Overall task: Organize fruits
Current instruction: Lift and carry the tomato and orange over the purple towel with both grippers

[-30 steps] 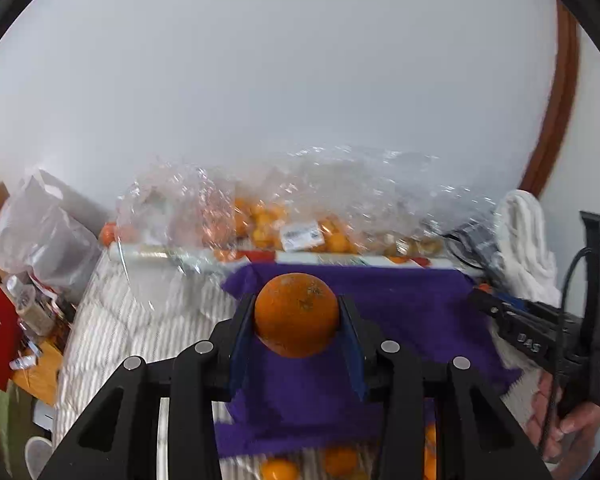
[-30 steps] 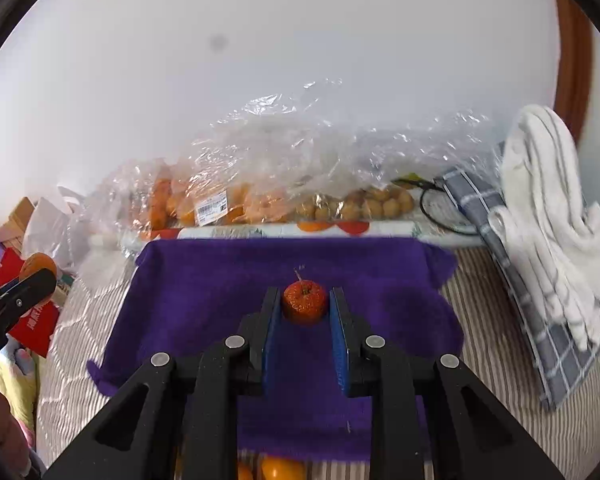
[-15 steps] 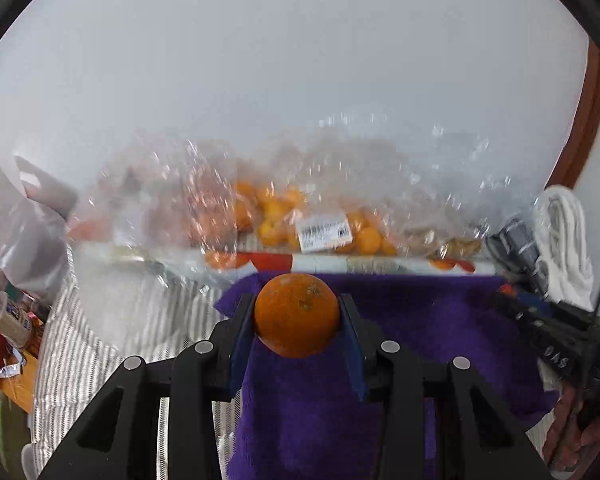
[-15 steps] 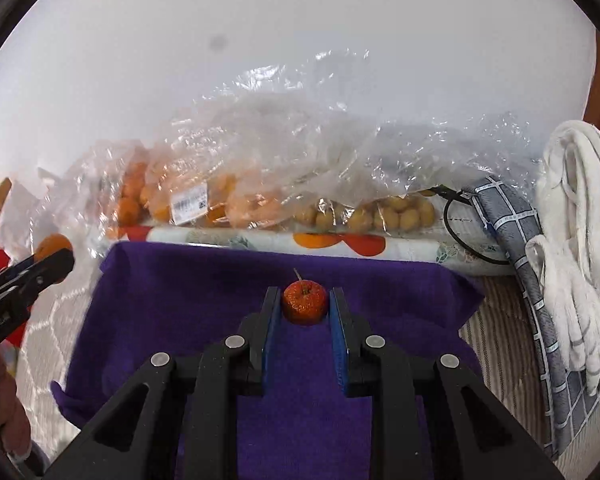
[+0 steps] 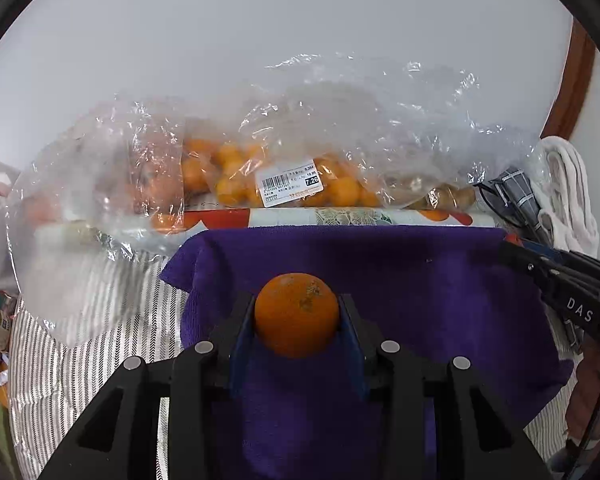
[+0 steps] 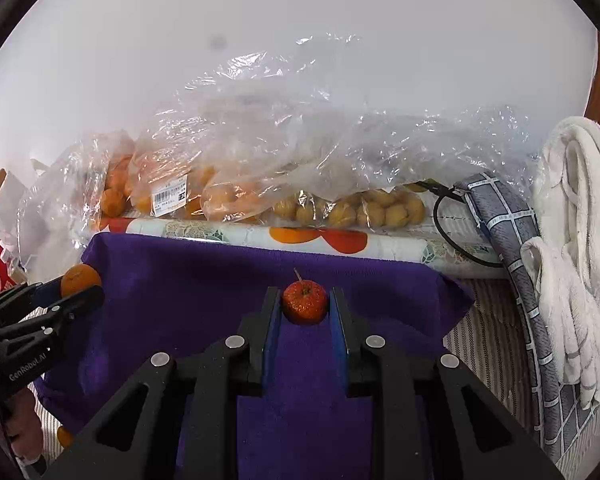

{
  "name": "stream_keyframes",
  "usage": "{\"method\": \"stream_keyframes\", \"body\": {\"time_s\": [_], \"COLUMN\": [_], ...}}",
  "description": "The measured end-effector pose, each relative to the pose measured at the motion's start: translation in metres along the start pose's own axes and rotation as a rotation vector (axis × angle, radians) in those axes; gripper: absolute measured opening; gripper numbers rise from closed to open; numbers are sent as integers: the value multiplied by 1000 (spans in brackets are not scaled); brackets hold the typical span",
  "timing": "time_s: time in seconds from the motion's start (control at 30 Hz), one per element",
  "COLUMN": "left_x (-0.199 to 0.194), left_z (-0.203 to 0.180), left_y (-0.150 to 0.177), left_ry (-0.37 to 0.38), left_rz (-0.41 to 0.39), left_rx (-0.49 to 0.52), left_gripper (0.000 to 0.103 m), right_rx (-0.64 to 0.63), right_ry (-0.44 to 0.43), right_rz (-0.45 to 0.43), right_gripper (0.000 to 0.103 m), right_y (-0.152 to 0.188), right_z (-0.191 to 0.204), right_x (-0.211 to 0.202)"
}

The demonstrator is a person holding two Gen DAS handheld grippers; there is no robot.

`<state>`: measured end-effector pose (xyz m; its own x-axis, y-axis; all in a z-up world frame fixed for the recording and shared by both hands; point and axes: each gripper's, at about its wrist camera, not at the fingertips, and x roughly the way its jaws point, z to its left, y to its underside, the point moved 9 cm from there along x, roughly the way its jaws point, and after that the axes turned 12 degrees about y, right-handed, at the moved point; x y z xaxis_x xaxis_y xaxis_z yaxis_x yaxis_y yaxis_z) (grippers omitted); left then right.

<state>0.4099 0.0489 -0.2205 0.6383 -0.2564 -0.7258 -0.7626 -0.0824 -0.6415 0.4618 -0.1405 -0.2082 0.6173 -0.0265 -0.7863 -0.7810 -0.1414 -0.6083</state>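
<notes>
The left claw is clamped on an orange, and the right claw is pinched tight on a small red fruit with a stem; neither grip has altered. Both have sunk and moved forward over the purple cloth, which now fills more of each view. That suggests both fruits are about to be set down there. Beyond the cloth, the plastic bags of oranges by the wall loom closer.
</notes>
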Motion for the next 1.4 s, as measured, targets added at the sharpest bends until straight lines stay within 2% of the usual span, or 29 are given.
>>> {"method": "stream_keyframes", "body": {"time_s": [0.33, 0.9, 1.4], "left_x": [4, 23, 35], "left_z": [6, 8, 16], "left_y": [1, 14, 23], "left_ry": [-13, -14, -63], "left_rz": [11, 86, 134], "left_rx": [-13, -15, -8], "left_gripper": [39, 39, 39], "right_rx": [-29, -69, -65], "right_ry": [3, 1, 20], "right_rz": [31, 103, 131], "right_gripper": [24, 24, 24], "right_y": [6, 24, 27], "right_z": [5, 15, 17], "right_x": [13, 41, 56]}}
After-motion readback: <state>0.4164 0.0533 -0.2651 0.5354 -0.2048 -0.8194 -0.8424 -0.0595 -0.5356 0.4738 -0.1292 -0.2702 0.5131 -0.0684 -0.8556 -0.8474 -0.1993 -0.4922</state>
